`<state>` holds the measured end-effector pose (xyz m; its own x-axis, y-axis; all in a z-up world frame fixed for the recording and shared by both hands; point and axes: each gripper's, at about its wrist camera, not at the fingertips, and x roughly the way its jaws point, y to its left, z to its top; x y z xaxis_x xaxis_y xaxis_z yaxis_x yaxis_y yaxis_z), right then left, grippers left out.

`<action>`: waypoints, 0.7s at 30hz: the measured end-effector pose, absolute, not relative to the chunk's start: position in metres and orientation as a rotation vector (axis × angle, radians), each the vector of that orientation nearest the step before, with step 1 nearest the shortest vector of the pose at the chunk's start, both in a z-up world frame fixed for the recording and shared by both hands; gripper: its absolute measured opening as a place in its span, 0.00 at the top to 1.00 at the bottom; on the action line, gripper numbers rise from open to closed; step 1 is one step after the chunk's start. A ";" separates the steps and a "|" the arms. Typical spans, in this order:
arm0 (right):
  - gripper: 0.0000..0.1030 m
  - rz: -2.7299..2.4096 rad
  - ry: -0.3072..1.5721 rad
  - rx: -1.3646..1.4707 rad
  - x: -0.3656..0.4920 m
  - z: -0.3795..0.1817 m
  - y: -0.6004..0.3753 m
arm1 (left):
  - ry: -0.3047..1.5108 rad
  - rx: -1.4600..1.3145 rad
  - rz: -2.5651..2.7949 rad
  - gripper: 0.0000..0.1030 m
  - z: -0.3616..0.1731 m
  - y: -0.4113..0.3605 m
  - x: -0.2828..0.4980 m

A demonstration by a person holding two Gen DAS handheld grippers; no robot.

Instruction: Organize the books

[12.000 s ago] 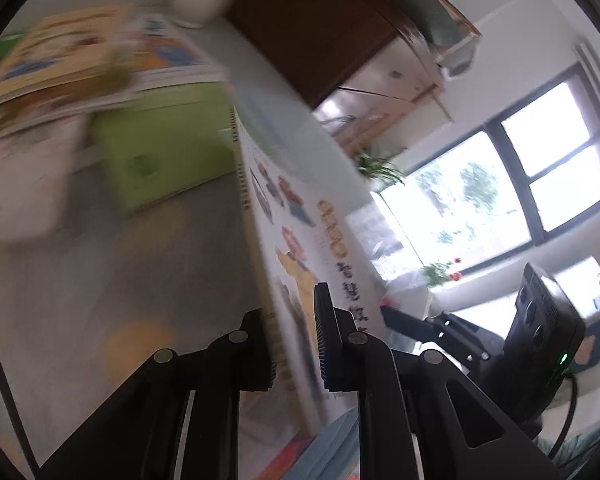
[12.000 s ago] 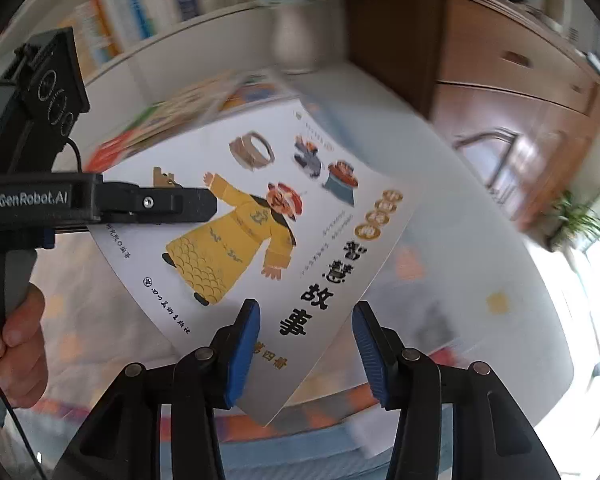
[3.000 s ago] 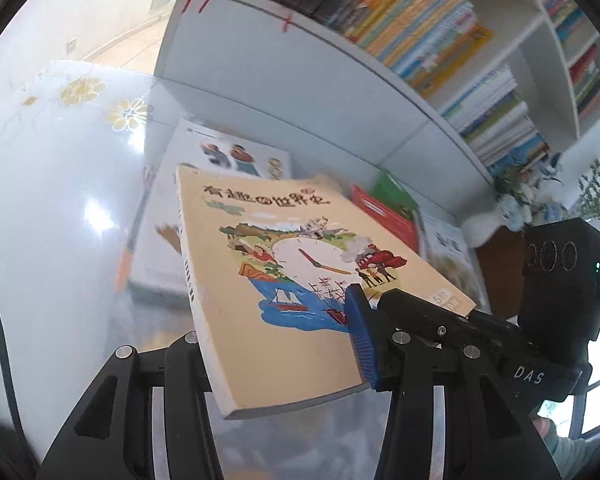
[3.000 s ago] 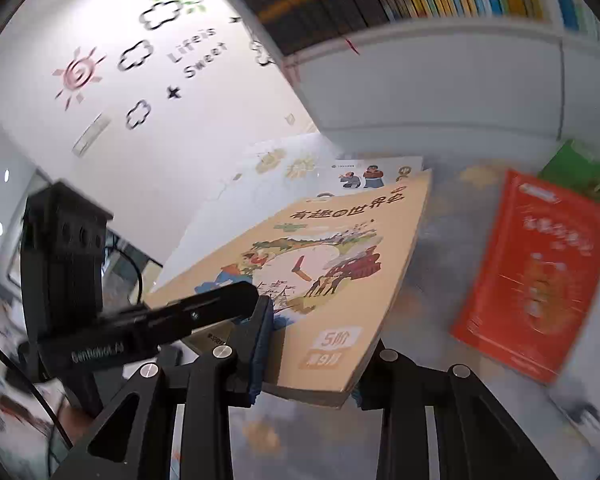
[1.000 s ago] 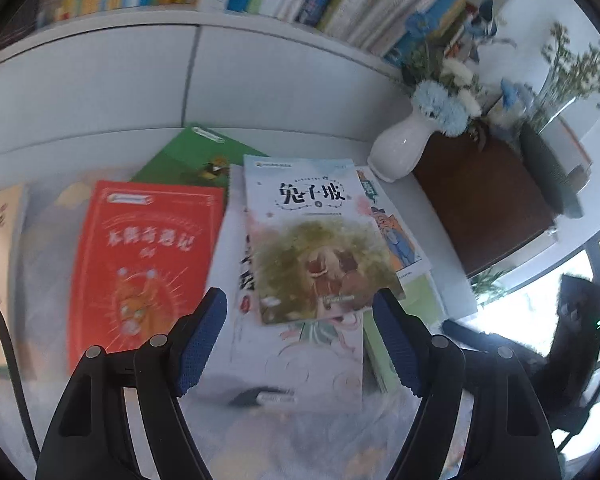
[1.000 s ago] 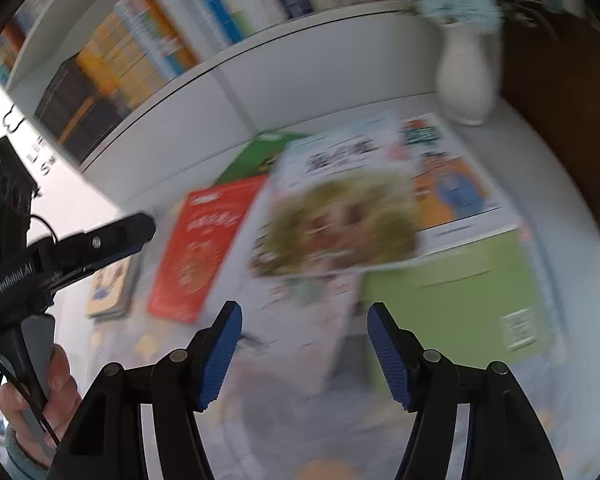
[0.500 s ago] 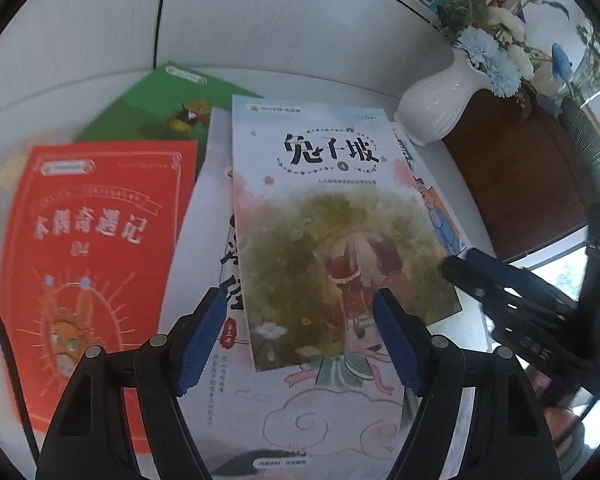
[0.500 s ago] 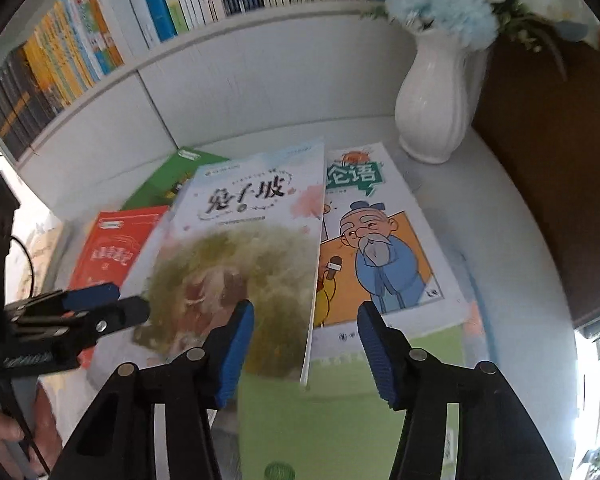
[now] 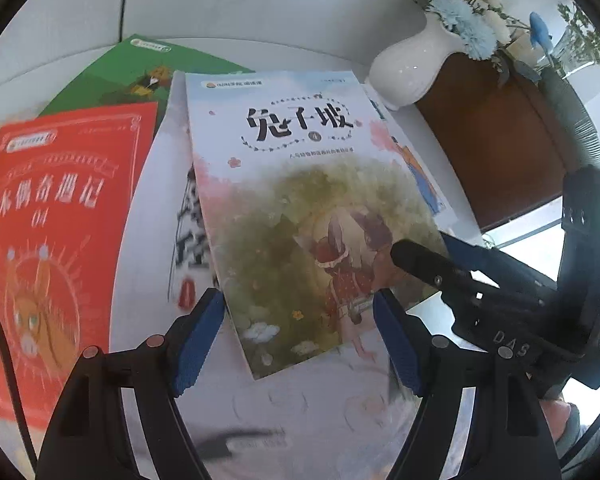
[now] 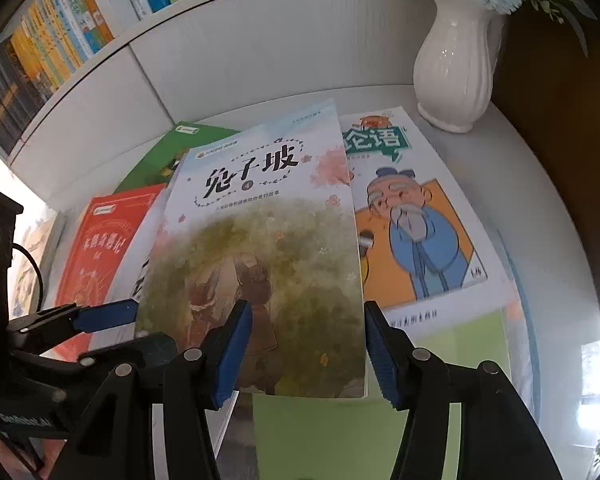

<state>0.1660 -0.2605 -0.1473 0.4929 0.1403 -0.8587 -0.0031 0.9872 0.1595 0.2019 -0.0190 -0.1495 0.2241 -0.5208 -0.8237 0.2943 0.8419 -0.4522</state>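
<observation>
While both grippers are lowering closer than a second ago, the rabbit book [image 9: 300, 208] is lying atop the pile beside the white vase [image 10: 456, 64]. Left gripper [image 9: 300, 340] gapes wide, gripping nothing; right gripper [image 10: 306, 356], jaws just narrowing, straddles its right edge untouched.

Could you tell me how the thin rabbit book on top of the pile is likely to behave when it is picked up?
The rabbit book looks thin and soft-covered, so it will probably sag if lifted by one edge. Its glossy cover may slip on the white book beneath. It seems light, so both open tongs should manage it.
</observation>
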 end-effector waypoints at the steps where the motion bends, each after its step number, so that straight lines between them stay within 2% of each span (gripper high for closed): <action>1: 0.46 0.093 1.052 0.142 0.161 -0.146 -0.260 | 1.219 -0.228 -0.570 0.28 -0.146 -0.017 0.194; 9: 0.47 0.223 1.074 0.029 0.080 -0.128 -0.207 | 1.221 -0.231 -0.527 0.28 -0.127 0.026 0.092; 14: 0.51 0.402 1.179 0.102 0.033 -0.150 -0.164 | 1.221 -0.250 -0.383 0.28 -0.128 0.076 0.021; 18: 0.51 0.503 1.253 0.053 -0.008 -0.170 -0.124 | 1.226 -0.330 -0.276 0.28 -0.139 0.114 -0.001; 21: 0.51 0.494 1.266 0.078 -0.016 -0.174 -0.119 | 1.180 -0.346 -0.237 0.28 -0.135 0.131 0.013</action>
